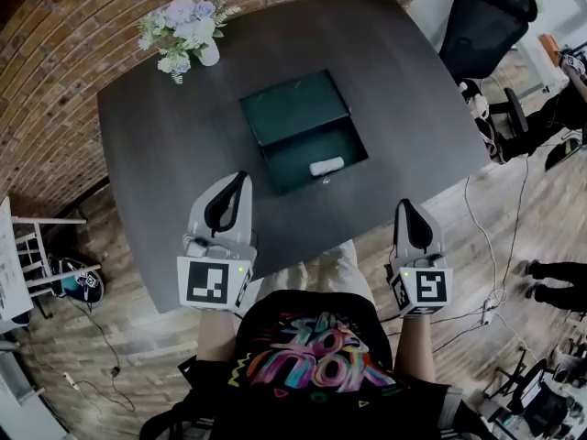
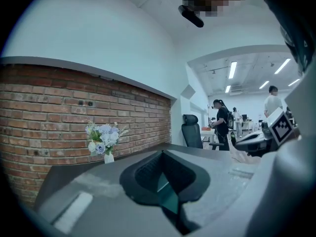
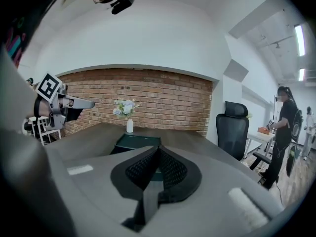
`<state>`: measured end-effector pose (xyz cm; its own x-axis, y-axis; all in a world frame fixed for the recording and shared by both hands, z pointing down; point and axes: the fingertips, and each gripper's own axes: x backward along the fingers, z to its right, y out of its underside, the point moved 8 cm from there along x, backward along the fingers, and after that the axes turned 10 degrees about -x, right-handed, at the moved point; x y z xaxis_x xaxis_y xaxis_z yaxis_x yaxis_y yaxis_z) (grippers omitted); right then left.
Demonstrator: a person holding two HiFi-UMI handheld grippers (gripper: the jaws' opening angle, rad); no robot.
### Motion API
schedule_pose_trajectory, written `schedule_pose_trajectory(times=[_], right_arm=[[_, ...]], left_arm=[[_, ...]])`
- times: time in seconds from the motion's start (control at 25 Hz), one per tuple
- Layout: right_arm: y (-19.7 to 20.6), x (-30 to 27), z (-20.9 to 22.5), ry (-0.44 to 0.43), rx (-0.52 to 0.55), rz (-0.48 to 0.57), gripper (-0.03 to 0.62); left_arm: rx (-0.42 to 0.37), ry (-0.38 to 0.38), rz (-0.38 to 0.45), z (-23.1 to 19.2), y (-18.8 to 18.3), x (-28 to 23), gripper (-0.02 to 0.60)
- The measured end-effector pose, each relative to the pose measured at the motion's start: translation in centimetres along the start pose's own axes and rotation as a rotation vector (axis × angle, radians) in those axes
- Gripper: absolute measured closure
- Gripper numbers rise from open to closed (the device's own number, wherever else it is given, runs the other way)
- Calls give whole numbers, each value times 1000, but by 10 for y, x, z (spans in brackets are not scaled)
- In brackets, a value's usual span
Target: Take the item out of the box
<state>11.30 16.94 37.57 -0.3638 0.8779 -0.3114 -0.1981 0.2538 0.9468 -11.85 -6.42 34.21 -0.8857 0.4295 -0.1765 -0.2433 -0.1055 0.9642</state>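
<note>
**Figure: head view with the 2 gripper views.** We see a dark counter (image 1: pixel 165 145) with 1 dark green box (image 1: pixel 312 149) near its middle. The box stands open, and its lid (image 1: pixel 292 106) is laid back flat on the far side. The item (image 1: pixel 326 166) lies inside the box, in the near right part of the well. It is a small white oblong with rounded ends, lying flat with its long side running left to right, pale against the green lining. We cannot tell what it is made of.

The left hand-held gripper (image 1: pixel 240 177) hangs over the near left part of the counter, near the box's near left corner but apart from it. In its own view the jaws are pressed together at the tips, with nothing pinched between them. The right hand-held gripper (image 1: pixel 404 205) is held off the counter's near right edge, well apart from the box. Its jaws are likewise pressed together and empty. Both point toward the far side.

A bouquet (image 1: pixel 183 21) of pale flowers in 1 white vase (image 1: pixel 209 55) stands at the far left corner, before a brick wall (image 1: pixel 83 26). A black office chair (image 1: pixel 481 26) stands beyond the far right corner.
</note>
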Motion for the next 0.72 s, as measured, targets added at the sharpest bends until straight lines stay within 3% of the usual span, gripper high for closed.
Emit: schedule_pose_trajectory(times=[0.32, 0.72], right_arm=[[-26, -71, 14, -172, 49, -3, 592], [-92, -162, 38, -418, 124, 75, 592]], left_arm=[[52, -147, -35, -6, -10, -24, 580], [19, -360, -29, -13, -47, -60, 580]])
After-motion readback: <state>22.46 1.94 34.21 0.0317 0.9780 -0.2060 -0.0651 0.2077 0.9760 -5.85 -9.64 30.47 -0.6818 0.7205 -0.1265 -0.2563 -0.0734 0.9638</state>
